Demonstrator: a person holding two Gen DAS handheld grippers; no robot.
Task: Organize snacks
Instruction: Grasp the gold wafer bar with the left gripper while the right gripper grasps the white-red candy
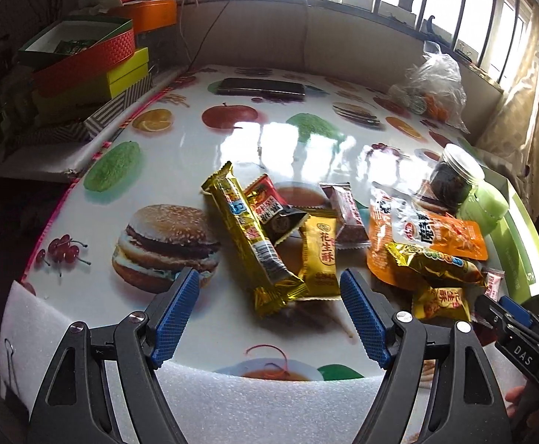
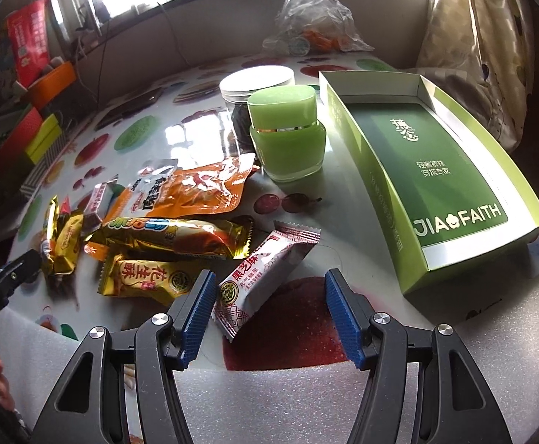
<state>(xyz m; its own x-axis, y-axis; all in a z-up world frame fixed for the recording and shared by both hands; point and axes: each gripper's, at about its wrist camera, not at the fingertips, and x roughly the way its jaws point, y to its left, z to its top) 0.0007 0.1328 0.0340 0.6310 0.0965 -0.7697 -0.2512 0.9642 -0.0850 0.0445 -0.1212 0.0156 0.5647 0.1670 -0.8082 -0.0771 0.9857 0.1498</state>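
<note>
Food-printed oilcloth covers the table (image 1: pixel 180 155), with snacks strewn across its near half. Left gripper (image 1: pixel 269 314) is spread wide and empty, its fingers flanking the near end of a long gold bar (image 1: pixel 249 233) running away and leftward. Right gripper (image 2: pixel 265 314) is likewise wide apart, holding nothing; a white candy wrapper (image 2: pixel 262 277) lies diagonally just beside its left finger. An open green box (image 2: pixel 432 170) sits near the right edge.
</note>
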